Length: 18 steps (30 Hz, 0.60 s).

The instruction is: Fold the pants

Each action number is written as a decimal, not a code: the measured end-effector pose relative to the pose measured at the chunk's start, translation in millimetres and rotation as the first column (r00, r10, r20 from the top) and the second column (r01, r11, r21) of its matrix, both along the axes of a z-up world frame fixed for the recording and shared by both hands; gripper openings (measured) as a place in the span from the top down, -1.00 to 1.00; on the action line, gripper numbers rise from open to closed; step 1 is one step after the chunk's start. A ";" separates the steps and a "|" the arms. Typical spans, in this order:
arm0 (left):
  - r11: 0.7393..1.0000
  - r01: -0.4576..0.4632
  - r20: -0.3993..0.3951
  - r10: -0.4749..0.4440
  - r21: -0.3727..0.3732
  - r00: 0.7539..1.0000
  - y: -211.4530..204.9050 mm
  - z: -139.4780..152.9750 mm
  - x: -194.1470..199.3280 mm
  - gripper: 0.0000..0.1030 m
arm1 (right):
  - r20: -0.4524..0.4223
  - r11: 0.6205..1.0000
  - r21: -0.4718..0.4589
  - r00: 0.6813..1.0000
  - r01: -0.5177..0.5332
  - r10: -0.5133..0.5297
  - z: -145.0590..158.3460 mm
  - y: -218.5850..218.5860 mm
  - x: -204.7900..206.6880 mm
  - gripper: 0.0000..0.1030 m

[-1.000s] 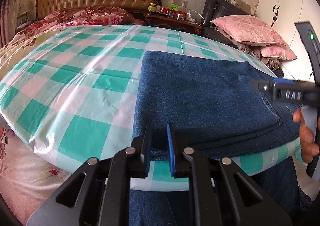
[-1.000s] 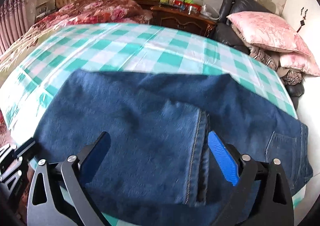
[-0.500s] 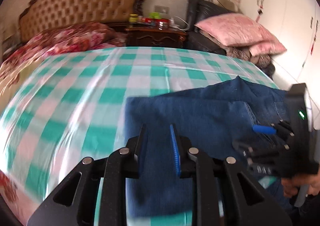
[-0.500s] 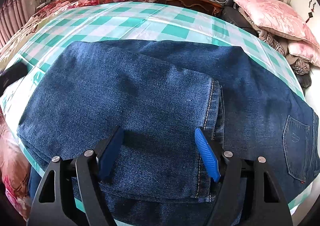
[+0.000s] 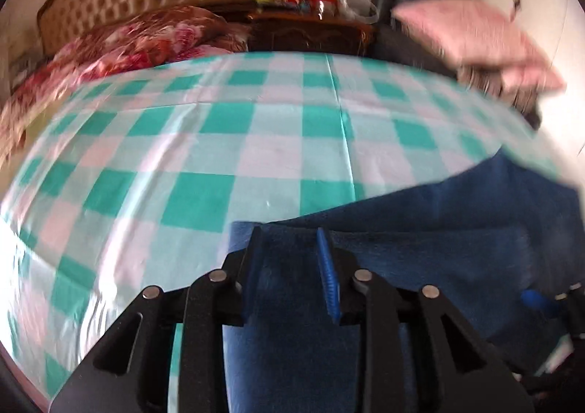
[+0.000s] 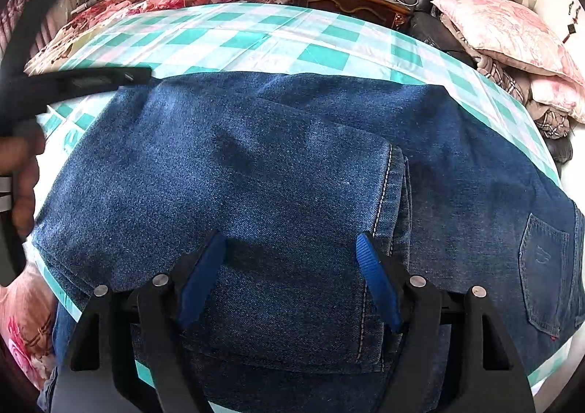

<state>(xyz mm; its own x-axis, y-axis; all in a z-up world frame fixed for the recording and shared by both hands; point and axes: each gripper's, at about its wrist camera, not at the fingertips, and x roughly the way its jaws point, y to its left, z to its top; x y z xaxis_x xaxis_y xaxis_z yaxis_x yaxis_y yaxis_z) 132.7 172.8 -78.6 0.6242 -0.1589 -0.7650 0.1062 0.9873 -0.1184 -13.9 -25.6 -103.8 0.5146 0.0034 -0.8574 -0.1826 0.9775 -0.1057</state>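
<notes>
**Q:** Left wrist view: status?

**A:** My left gripper [image 5: 290, 268] hangs over the left end of the jeans [image 5: 420, 259], which lie on the checked cloth [image 5: 219, 142]. Its fingers stand a narrow gap apart with denim behind them. The view is blurred, so I cannot tell whether they pinch any fabric.

**Q:** Right wrist view?

**A:** My right gripper [image 6: 289, 277] is spread wide above the jeans [image 6: 256, 164], gripping nothing. The leg hems [image 6: 393, 201] lie folded back over the thigh, left of the back pocket [image 6: 541, 266]. I judge one lengthwise fold and one crosswise fold done. One more crosswise fold toward the pocket probably remains.
</notes>
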 end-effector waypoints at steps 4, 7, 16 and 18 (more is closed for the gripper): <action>0.999 -0.035 0.043 0.036 -0.032 0.998 13.4 9.6 -46.9 0.35 | 0.027 1.000 0.012 1.000 -0.005 0.005 16.2 2.9 7.9 -0.35; 0.995 -0.096 0.048 0.097 -0.024 0.994 23.4 4.7 -85.2 0.35 | 0.062 0.994 0.099 0.997 -0.043 0.037 30.3 9.3 22.3 -0.35; 0.991 -0.130 -0.019 0.129 -0.025 0.991 42.9 -27.6 -142.8 0.28 | 0.025 0.999 0.039 1.000 0.000 -0.001 2.8 -8.2 54.3 -0.09; 0.988 -0.137 -0.013 0.136 -0.068 0.991 49.3 -30.2 -150.1 0.24 | 0.027 1.000 0.009 1.000 -0.009 0.009 2.9 -5.1 51.7 -0.09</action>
<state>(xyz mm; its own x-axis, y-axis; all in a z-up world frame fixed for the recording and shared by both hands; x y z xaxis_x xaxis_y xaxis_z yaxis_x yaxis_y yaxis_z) -17.4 222.1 -108.8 0.6369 -0.1247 -0.7608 -0.0306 0.9820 -0.1865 37.8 -30.7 -100.9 0.5375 0.0159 -0.8431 -0.1889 0.9767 -0.1020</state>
